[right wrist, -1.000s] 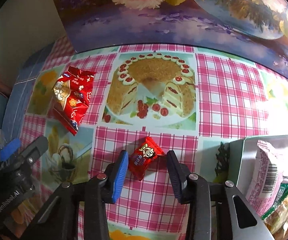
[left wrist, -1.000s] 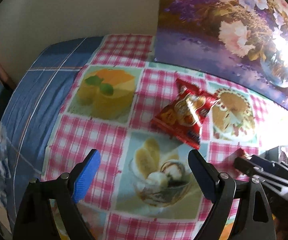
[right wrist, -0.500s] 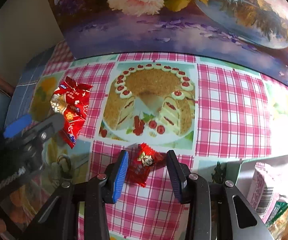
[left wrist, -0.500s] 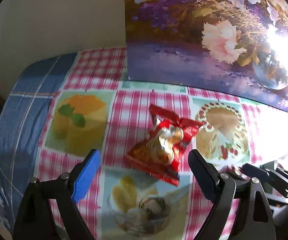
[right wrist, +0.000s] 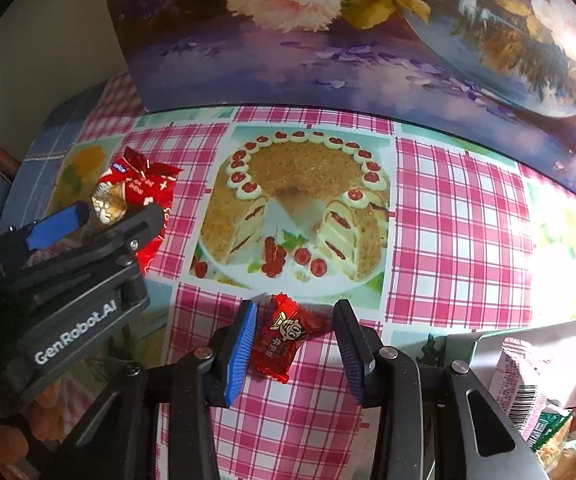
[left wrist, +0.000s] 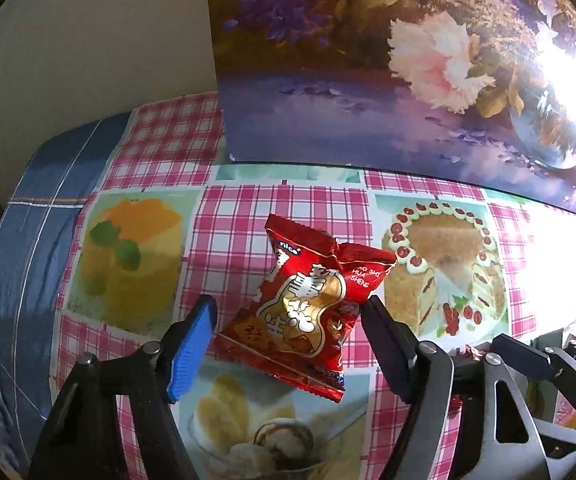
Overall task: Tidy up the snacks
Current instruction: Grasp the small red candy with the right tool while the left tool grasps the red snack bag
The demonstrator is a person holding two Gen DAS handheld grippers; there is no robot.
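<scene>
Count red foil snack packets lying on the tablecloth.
2. Large red foil peanut bag between the closing left gripper jaws; small red foil candy packet between right gripper jaws.

Checked tablecloth, flower painting behind.

A pink-and-white checked tablecloth printed with desserts is seen at frame centre; a red-and-gold snack packet is shown mid-frame.

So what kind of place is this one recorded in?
Most likely a home dining or kitchen table: a checked tablecloth printed with cakes and desserts, a flower painting leaning against the plain wall behind it, and a container of packaged snacks at the table's right edge.
</scene>
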